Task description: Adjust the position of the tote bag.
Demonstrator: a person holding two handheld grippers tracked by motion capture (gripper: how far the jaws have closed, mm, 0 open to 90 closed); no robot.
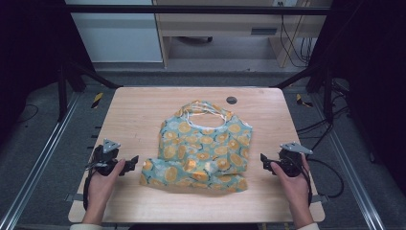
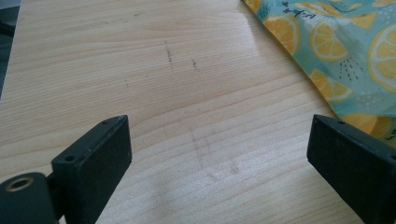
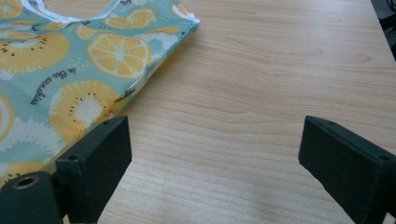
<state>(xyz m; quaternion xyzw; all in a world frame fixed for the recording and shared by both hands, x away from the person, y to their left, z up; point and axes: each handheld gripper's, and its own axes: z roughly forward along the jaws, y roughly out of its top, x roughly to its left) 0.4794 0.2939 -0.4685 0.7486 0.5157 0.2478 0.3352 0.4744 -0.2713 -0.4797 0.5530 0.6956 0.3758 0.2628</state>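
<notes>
A teal cloth bag printed with orange and kiwi slices lies crumpled in the middle of the wooden table, its white-edged handles toward the far side. My left gripper rests by the bag's near left corner, jaws wide open over bare wood, with the bag's edge off to the right. My right gripper sits just right of the bag, open too, with nothing between its jaws; the bag's side lies beside its left jaw.
A dark round hole marks the table's far side. Metal frame rails run along both sides of the table. Cables trail off the right edge.
</notes>
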